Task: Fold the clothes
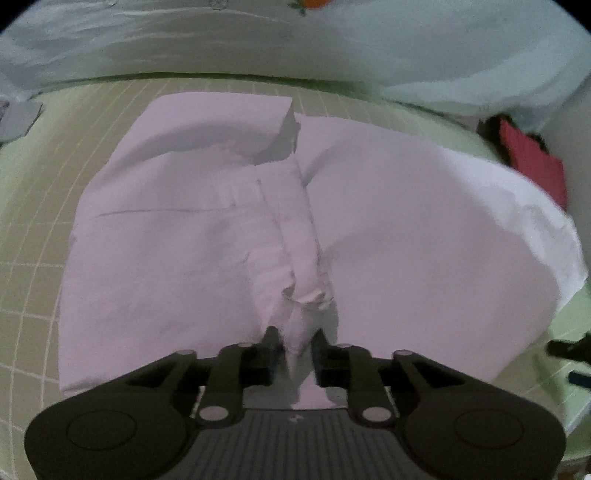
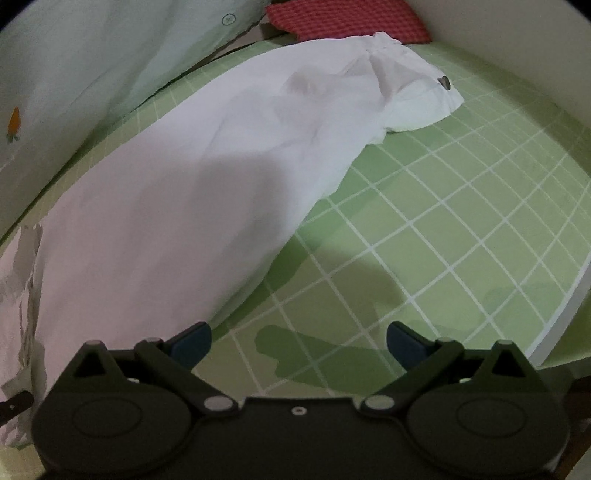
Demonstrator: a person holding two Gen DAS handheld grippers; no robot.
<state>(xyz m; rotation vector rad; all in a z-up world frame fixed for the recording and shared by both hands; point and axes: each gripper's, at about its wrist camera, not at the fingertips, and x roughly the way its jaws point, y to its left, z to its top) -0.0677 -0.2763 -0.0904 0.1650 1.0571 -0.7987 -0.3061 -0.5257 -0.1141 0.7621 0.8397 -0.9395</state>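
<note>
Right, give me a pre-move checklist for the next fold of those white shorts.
1. Left gripper has fabric between its fingers: ok, a bunched fold of the white shorts sits there; firm pinch: cannot tell.
2. Right gripper free to take a new hold: ok, open over bare mat.
3. Shorts lying flat: not ok, creased along the middle seam.
4. Green grid mat has room beside the shorts: ok.
5. Red cloth apart from the waistband button: ok.
</note>
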